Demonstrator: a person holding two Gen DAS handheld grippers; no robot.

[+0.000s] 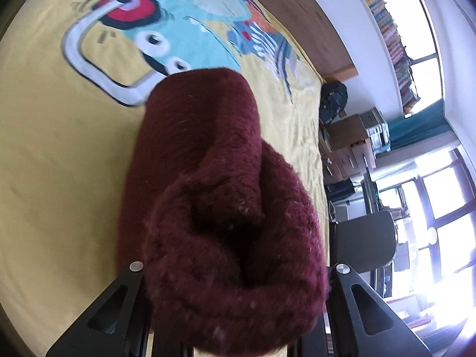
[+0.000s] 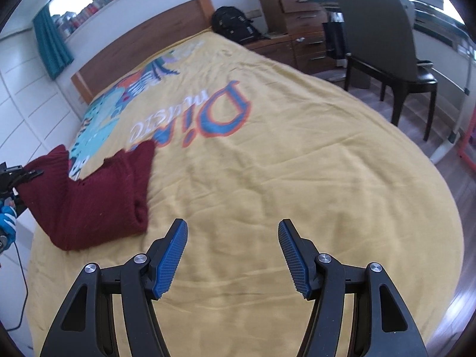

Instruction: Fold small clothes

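1. Status: the left tongs point(image 2: 28, 175) are pinched on one end of the maroon knit garment point(image 2: 89, 196). That end is lifted at the left edge of the bed point(image 2: 297, 178). The garment's other end rests on the yellow bedspread, near the printed lettering point(image 2: 193, 119).
2. In the left wrist view, the garment point(image 1: 220, 208) bunches thickly between the left tongs point(image 1: 238, 270) and hides their pads.
3. The right tongs point(image 2: 232, 255) stand spread and empty above bare bedspread, just beside the garment's folded near edge.
4. Step in hand, as judged: carry the gripped end across to make a fold.
5. Procedure: keep the left pinch firm. Thick knit is likely to slip if the grip loosens.
6. Lay the lifted end onto the resting part with edges aligned. Lower it flat; do not drop it.
7. Use the right tongs to pin or grip the free edge, which should stop the lower layer dragging across the bedspread.
8. Release only when the layers lie flat.
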